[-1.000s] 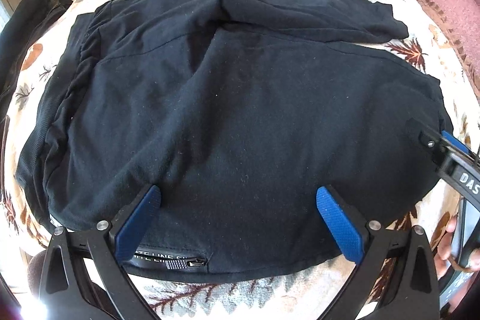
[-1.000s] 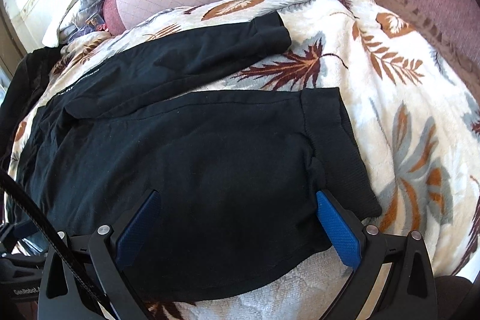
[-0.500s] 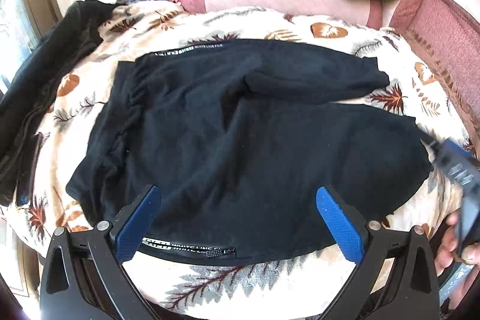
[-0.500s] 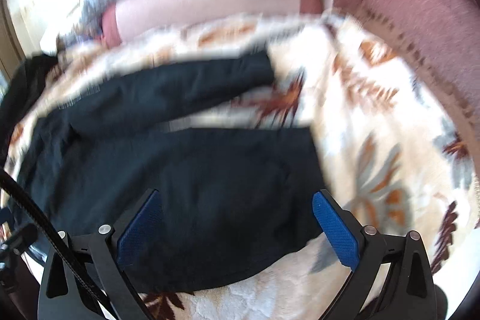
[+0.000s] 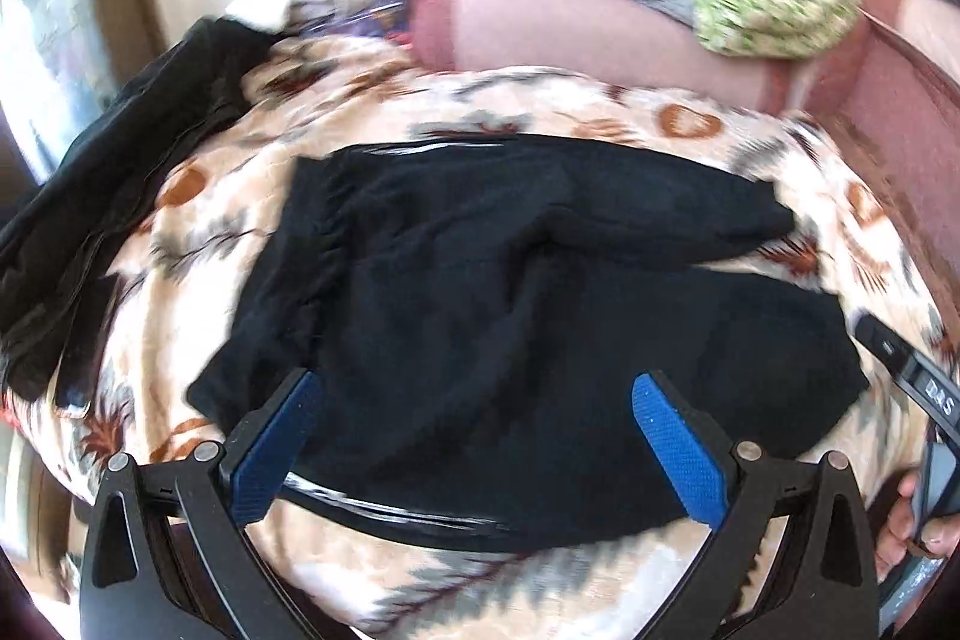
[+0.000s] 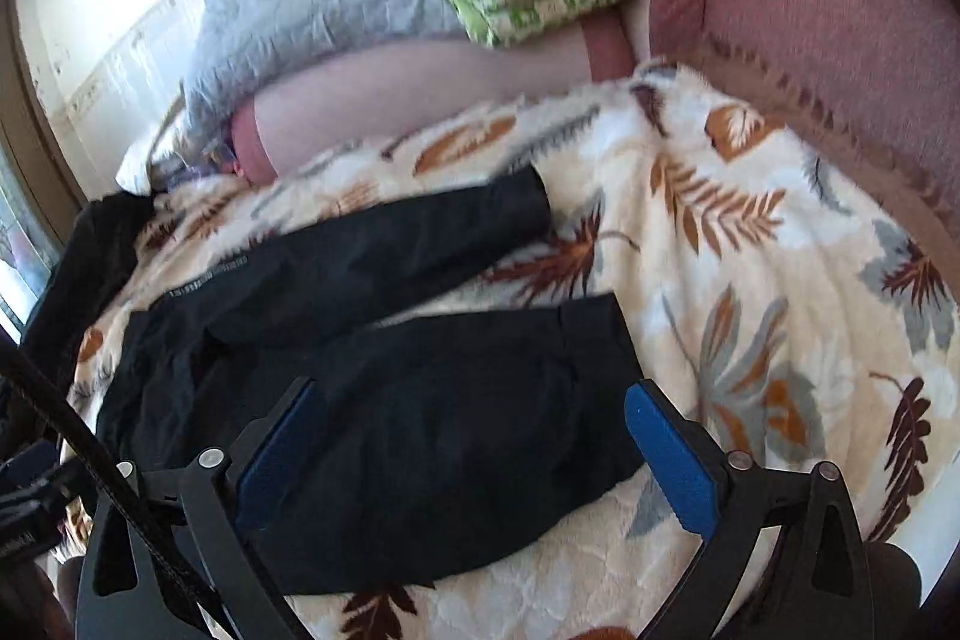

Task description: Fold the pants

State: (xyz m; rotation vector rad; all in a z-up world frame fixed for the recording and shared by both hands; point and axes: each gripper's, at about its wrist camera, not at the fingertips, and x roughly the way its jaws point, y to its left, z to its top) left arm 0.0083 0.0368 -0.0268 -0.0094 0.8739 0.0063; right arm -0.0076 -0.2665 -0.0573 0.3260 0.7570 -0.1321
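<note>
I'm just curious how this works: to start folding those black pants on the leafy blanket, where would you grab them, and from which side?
Probably the hem of the near leg, coming in from the right, with the right tool already open above it. That leg of the black pants lies flat on the blanket, its cuff edge free, so a finger could slip under it.

Bright daylight, motion blur, fisheye-warped edges

White letters "DAS" stand on the right gripper body at the right; white printing along the pants is blurred, unreadable.
</note>
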